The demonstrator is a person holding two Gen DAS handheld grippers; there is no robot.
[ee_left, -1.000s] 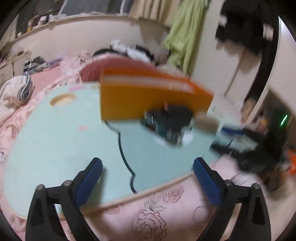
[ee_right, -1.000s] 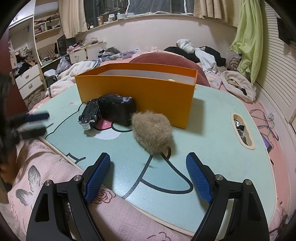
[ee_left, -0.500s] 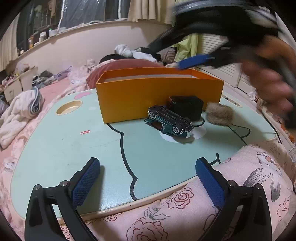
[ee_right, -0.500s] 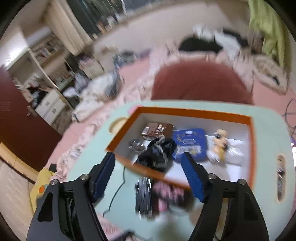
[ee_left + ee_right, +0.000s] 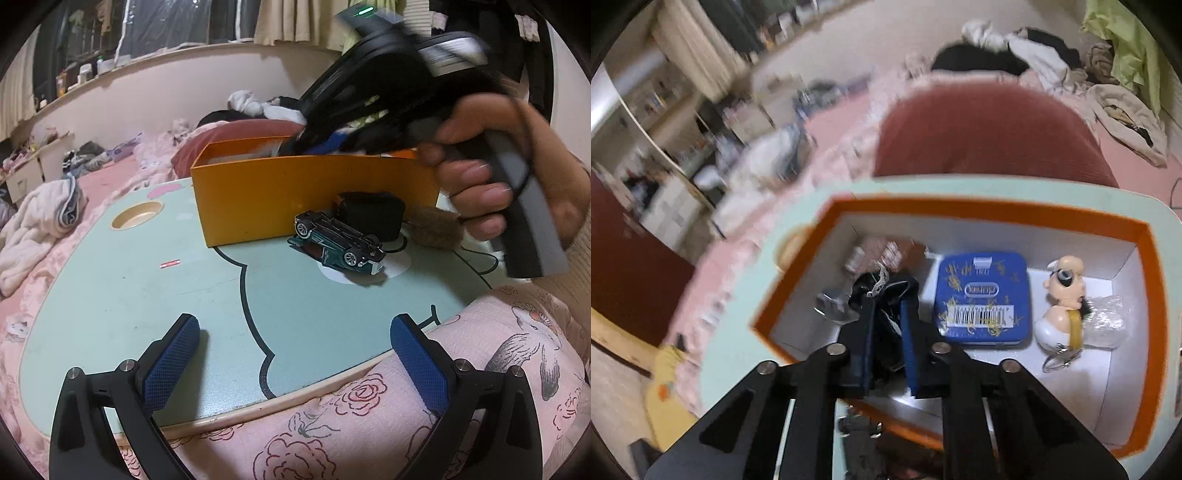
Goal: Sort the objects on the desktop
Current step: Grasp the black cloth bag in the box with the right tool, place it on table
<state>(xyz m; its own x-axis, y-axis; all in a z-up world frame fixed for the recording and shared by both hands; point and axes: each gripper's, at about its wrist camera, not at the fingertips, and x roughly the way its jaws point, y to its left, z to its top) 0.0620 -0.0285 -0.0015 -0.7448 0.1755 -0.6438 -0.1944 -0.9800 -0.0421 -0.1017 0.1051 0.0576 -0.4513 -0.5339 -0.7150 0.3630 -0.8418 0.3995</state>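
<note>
- Because it reaches down over the orange box (image 5: 997, 216), the right claw (image 5: 888, 332) looks straight into it, nearly closed on a dark bundle (image 5: 882, 291) with pale threads; whether that bundle is lifted or lying on the box floor I cannot tell.
- Inside the box lie a blue tin (image 5: 984, 295), a small figurine (image 5: 1062, 302) with a key ring, a clear wrapper (image 5: 1106, 321) and a brownish packet (image 5: 886, 251), blurred.
- Low at the near edge of the table (image 5: 129, 288), the left claw (image 5: 295, 354) stands wide open and empty, probably waiting its turn.
- Seen from the left wrist, the right hand (image 5: 506, 170) grips its handle above the box.
- Three things wait outside, close to the box's front wall: a green toy car (image 5: 338, 245) on its roof, a black pouch (image 5: 371, 216) behind it, and a brown fur ball (image 5: 436, 230) beside.
- Sorting seems partly done; the car lies nearest the left claw and looks an easy pick.
</note>
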